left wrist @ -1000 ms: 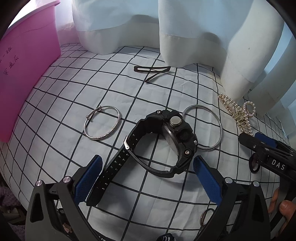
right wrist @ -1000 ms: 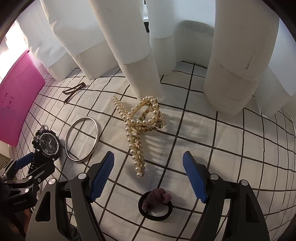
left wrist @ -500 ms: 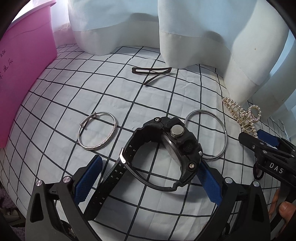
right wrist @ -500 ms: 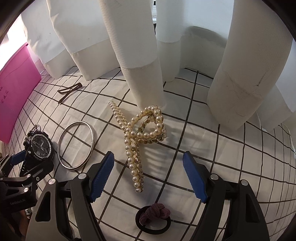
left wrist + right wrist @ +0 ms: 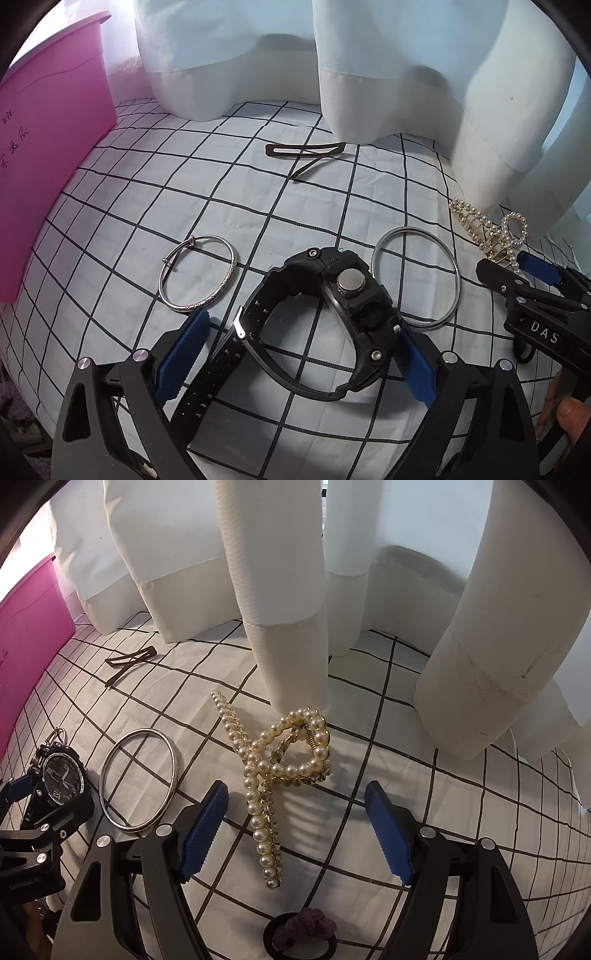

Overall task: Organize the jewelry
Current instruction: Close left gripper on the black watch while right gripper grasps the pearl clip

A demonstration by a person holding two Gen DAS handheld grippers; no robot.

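Note:
A black wristwatch (image 5: 325, 321) lies on the checked cloth between the open jaws of my left gripper (image 5: 295, 354); it also shows in the right wrist view (image 5: 61, 777). A patterned silver bangle (image 5: 199, 275) lies to its left and a plain silver bangle (image 5: 417, 277) to its right, also seen in the right wrist view (image 5: 138, 779). A pearl hair claw (image 5: 275, 771) lies between the open jaws of my right gripper (image 5: 295, 829); it also shows in the left wrist view (image 5: 491, 232). A black ring with a purple knot (image 5: 303, 934) lies just below it.
A pink box (image 5: 48, 166) stands at the left edge. A brown hair clip (image 5: 306, 153) lies far back near the white curtain (image 5: 369, 74). Curtain folds (image 5: 288, 609) hang right behind the pearl claw. The right gripper's body (image 5: 535, 306) is beside the plain bangle.
Both grippers have moved forward and lower. The watch and the pearl claw now sit deeper between the open jaws. No object has moved.

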